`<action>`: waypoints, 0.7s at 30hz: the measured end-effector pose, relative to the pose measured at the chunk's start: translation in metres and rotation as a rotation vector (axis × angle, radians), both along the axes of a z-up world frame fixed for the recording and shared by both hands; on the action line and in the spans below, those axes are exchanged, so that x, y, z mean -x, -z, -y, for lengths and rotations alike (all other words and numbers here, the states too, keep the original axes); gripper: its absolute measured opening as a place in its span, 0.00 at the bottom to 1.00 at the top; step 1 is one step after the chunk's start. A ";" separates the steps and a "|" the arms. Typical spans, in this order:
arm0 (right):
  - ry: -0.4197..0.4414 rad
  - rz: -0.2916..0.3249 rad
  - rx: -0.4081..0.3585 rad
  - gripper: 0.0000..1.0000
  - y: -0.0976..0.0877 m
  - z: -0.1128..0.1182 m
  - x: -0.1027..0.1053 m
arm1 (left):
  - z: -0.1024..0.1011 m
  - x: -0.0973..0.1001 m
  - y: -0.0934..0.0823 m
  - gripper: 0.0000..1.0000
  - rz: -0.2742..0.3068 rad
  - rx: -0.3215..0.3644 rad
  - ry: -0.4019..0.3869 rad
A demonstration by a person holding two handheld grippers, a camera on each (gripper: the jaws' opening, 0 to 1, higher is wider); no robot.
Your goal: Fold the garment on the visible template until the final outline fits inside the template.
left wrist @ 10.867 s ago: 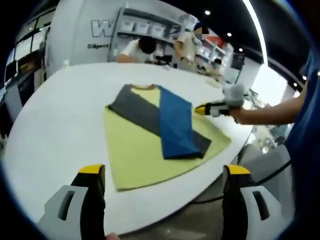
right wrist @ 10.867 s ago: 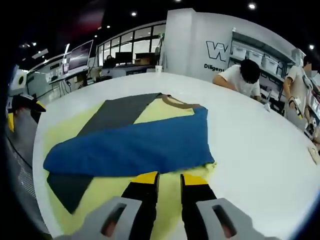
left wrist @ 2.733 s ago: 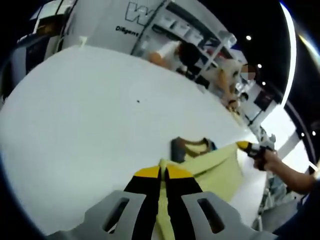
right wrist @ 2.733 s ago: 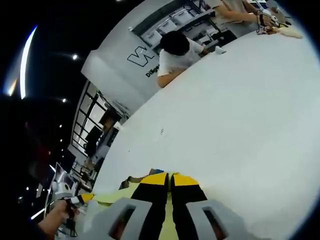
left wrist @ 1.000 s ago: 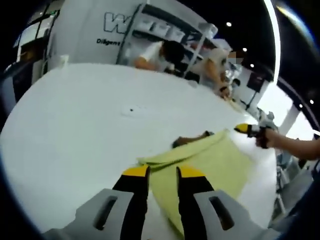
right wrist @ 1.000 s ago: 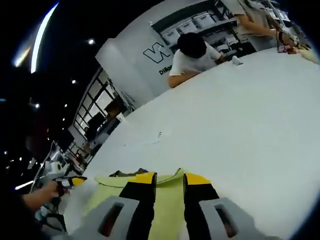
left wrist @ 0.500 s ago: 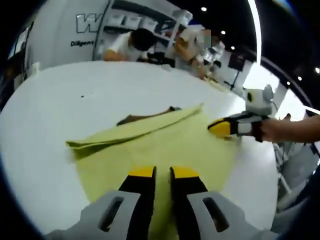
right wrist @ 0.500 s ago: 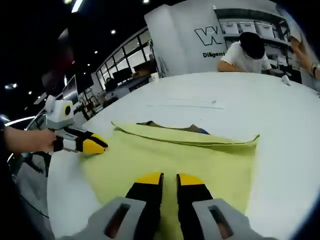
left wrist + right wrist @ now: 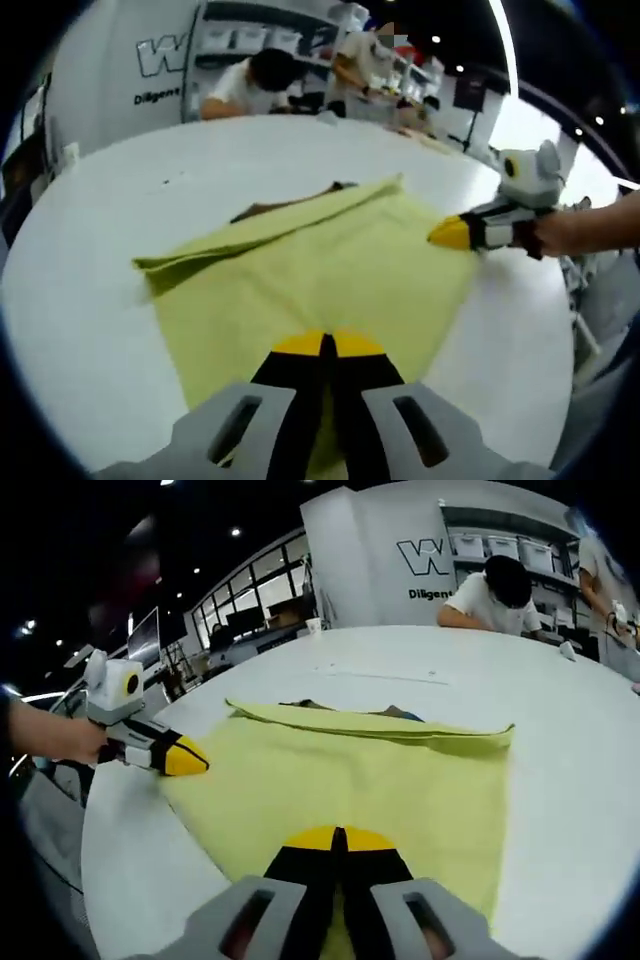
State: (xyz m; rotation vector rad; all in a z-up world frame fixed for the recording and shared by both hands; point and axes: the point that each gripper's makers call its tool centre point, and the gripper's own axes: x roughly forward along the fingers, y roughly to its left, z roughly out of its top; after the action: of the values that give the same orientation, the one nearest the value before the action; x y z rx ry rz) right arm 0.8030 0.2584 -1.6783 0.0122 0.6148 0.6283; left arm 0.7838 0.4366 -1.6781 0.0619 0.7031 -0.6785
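Observation:
A yellow garment (image 9: 300, 270) lies folded in half on the white table (image 9: 90, 200); its upper layer's edge runs across the far side, and a brown collar (image 9: 290, 205) peeks out behind it. My left gripper (image 9: 327, 345) is shut on the garment's near edge. My right gripper (image 9: 450, 233) comes in from the right, its yellow tip together at the cloth's right edge. In the right gripper view the garment (image 9: 370, 770) spreads ahead, with the collar (image 9: 300, 704) and a bit of blue sleeve (image 9: 400, 715) at the far fold. There the right gripper (image 9: 337, 836) is shut on the near edge, and the left gripper (image 9: 185, 760) rests at the left corner.
White tabletop (image 9: 570, 730) surrounds the cloth, with its rounded edge close at the left (image 9: 110, 860). People lean over the table's far side (image 9: 250, 80) (image 9: 495, 590), before shelves and a lettered wall. A hand (image 9: 585, 225) holds the right gripper.
Both pairs of jaws stood slightly apart over the yellow cloth half a second ago; now each is closed on its near edge. The garment lies as before.

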 end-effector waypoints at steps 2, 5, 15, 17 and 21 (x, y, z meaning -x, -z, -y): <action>0.010 -0.001 -0.003 0.00 0.001 -0.001 0.014 | -0.001 0.010 0.000 0.00 0.000 -0.001 0.003; 0.007 0.013 0.010 0.00 0.001 -0.004 0.031 | -0.004 0.024 0.001 0.00 -0.001 0.002 -0.001; 0.024 -0.004 -0.016 0.00 -0.002 -0.007 0.090 | -0.005 0.068 0.002 0.00 -0.016 0.001 0.016; 0.023 -0.008 -0.020 0.00 -0.004 -0.007 0.099 | -0.005 0.076 0.002 0.00 -0.017 -0.006 0.025; 0.027 -0.017 -0.030 0.00 -0.005 -0.007 0.117 | -0.004 0.096 0.002 0.00 -0.019 -0.012 0.040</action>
State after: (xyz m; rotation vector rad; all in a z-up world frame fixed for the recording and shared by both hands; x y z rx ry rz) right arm 0.6862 0.2658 -1.6731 0.0532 0.6205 0.6116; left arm 0.6882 0.4403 -1.6803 0.0813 0.7258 -0.7139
